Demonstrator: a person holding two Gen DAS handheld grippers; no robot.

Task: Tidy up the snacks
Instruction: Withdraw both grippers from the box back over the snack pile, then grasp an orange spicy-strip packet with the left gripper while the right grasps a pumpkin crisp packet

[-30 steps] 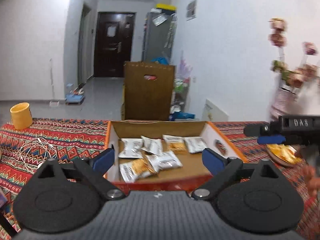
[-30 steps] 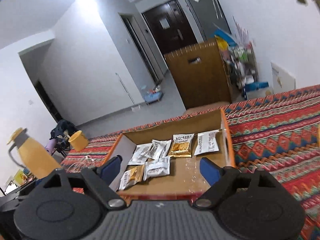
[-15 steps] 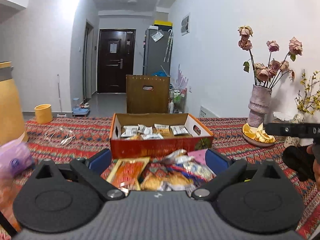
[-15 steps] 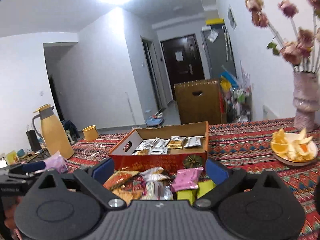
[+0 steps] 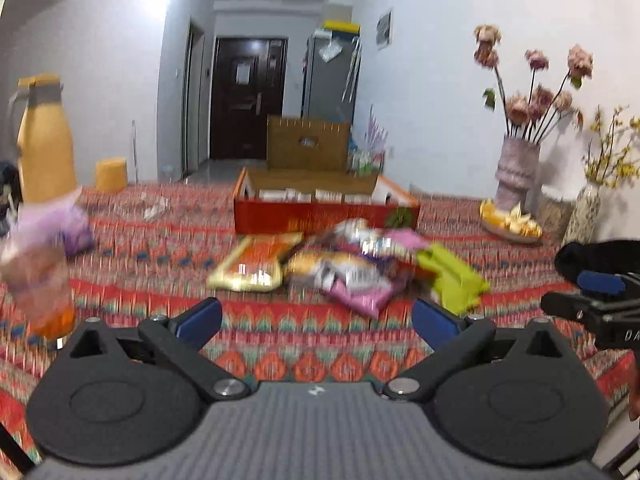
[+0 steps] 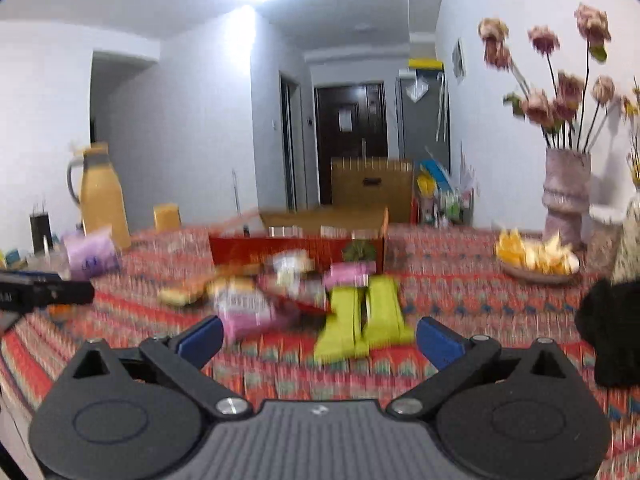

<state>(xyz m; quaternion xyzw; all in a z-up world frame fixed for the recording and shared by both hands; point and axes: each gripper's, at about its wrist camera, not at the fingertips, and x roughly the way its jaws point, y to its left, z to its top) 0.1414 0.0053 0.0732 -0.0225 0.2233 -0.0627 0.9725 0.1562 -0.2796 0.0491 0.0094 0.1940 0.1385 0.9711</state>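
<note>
A pile of snack packets (image 5: 344,264) lies on the patterned tablecloth in front of an open red cardboard box (image 5: 326,210) that holds several small packets. The pile includes an orange packet (image 5: 256,260), a pink one (image 5: 360,294) and green ones (image 5: 452,276). It also shows in the right wrist view (image 6: 280,284), with the green packets (image 6: 362,316) nearest and the box (image 6: 296,246) behind. My left gripper (image 5: 316,320) is open and empty, short of the pile. My right gripper (image 6: 318,334) is open and empty, just short of the green packets.
A yellow thermos (image 5: 44,140), a yellow cup (image 5: 111,174), a purple bag (image 5: 60,224) and a glass (image 5: 40,288) stand at the left. A flower vase (image 5: 516,172) and a plate of orange slices (image 5: 510,220) stand at the right. The views are motion-blurred.
Both grippers have pulled back from above the box toward the near side of the table. The snack pile in front of the box has come into view. Both stay open.
</note>
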